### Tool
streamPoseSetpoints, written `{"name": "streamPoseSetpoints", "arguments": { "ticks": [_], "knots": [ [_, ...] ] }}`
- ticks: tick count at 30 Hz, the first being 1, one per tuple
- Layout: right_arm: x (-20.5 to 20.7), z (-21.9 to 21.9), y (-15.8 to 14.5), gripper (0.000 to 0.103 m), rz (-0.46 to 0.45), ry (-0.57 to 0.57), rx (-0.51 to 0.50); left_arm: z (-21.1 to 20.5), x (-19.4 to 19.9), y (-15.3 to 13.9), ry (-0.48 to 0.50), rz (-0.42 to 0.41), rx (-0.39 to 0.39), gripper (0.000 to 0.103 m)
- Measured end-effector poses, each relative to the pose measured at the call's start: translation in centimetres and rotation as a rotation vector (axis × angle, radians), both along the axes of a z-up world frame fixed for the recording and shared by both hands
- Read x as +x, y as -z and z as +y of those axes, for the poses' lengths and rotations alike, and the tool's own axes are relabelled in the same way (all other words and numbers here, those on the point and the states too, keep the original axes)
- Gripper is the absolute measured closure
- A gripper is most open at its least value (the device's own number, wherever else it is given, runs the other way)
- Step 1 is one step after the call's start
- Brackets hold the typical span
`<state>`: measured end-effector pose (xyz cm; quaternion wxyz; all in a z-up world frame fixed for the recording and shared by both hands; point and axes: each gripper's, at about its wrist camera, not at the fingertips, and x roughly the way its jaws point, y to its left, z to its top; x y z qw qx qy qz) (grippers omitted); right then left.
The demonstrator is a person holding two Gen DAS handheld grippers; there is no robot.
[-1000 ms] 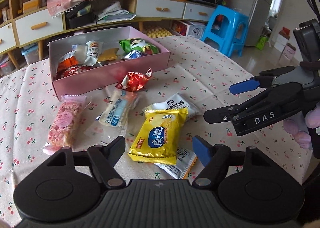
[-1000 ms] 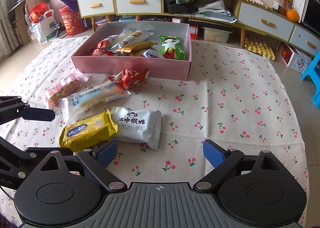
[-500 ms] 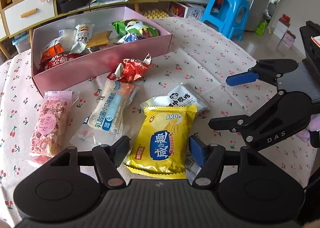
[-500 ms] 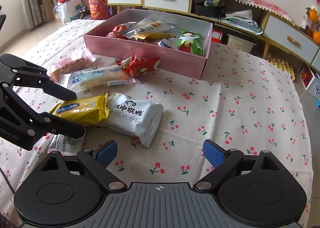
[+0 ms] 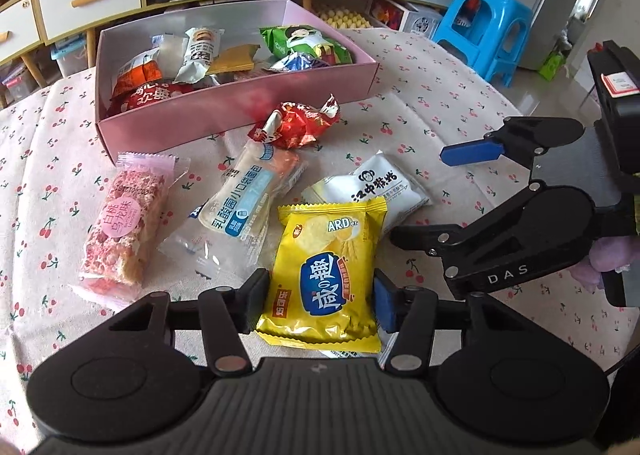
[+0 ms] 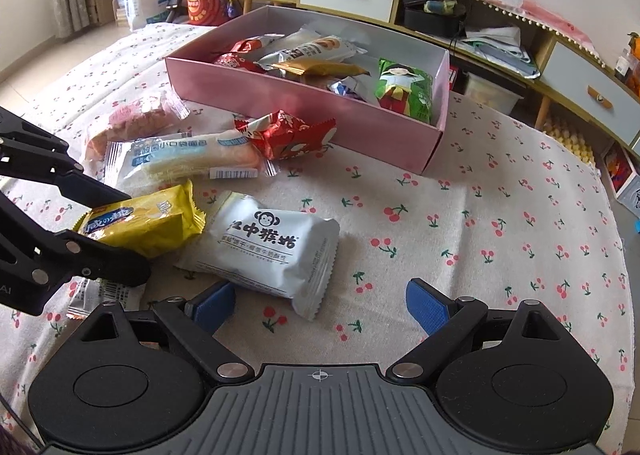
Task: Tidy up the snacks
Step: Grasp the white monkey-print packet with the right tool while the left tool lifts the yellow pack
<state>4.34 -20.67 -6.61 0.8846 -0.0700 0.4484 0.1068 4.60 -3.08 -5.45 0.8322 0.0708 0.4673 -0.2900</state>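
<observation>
The yellow snack packet [image 5: 330, 275] lies flat on the cherry-print tabletop [image 5: 440, 123], near the front of the loose snacks and overlapping the corner of the white monkey-print packet [image 6: 272, 247]. The left gripper [image 5: 320, 297] straddles its lower half, with the jaws narrowed so that a pad sits just beside each long edge; whether the pads already press the wrapper cannot be told from either view. The right gripper [image 6: 320, 305] hangs beside the white packet with its jaws wide and holding nothing.

The yellow packet looks light and air-puffed, with a glossy film that is likely slippery and crackly, and its contents are probably brittle. A gentle pinch across the padded middle, as the jaws are now placed, should hold better than a grab at the thin crimped seam, and a hard squeeze may crush what is inside.

Compared with the frames from a second and half a second ago, the left gripper has moved forward and down over the yellow packet and its jaws have closed in from a wide spread. The right gripper has drawn nearer to the white packet. The pink box [image 5: 240, 115], already partly filled, the red foil snack [image 5: 296, 125], the pale blue bread packet [image 5: 248, 195] and the pink bar [image 5: 124, 223] lie where they were.
</observation>
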Motion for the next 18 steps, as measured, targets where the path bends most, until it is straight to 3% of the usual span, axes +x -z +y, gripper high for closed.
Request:
{"name": "streamPoseSetpoints", "arguments": {
  "ticks": [11, 18],
  "knots": [
    [1.2, 2.7, -0.1, 0.011, -0.008, -0.051, -0.004, 3.8, -0.6, -0.6, -0.089, 0.035, 0.011, 0.054],
    [1.7, 3.3, -0.5, 0.025, 0.046, -0.010, 0.043, 5.9, -0.6, -1.0, -0.161, 0.032, 0.017, 0.054]
  ]
}}
